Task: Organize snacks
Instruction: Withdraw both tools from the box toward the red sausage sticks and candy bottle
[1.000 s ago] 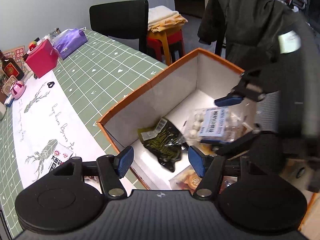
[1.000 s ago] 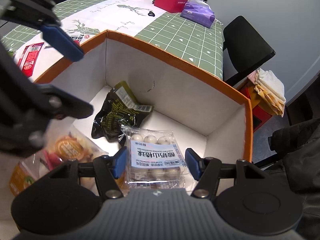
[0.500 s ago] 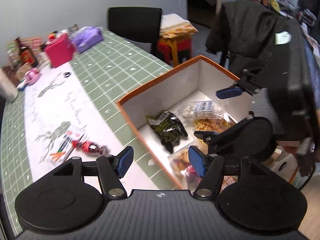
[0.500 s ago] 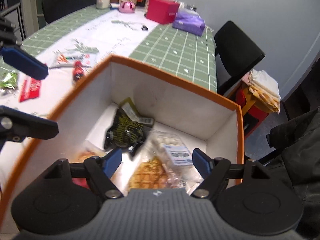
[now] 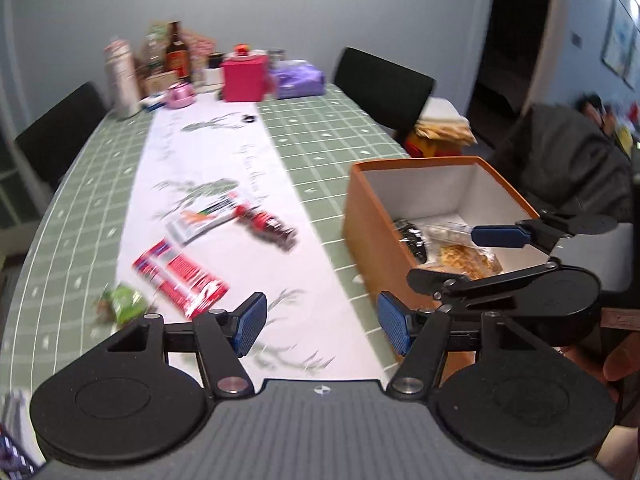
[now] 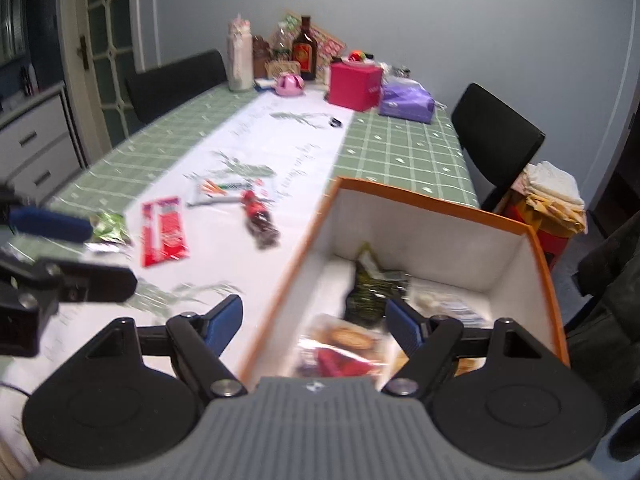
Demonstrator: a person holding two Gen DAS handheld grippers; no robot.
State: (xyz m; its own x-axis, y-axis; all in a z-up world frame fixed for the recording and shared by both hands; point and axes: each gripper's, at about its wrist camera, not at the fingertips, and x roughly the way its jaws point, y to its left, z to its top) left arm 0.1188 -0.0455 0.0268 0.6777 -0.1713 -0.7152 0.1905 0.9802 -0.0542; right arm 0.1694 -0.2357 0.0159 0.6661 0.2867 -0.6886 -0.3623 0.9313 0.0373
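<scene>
Red pkt (image 5: 179, 273) flat, long axis diagonal, near-right to far-left.

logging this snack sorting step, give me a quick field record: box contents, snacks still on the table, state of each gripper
box: orange box, open top, at the table's edge
in box: dark green packet, clear pack with white label, other blurred packs
on table: red flat packet, dark red wrapped snack, white packet, green packet
left gripper: open, empty, over the white runner
right gripper: open, empty, over the box's near left rim; jaws have just been opening
</scene>
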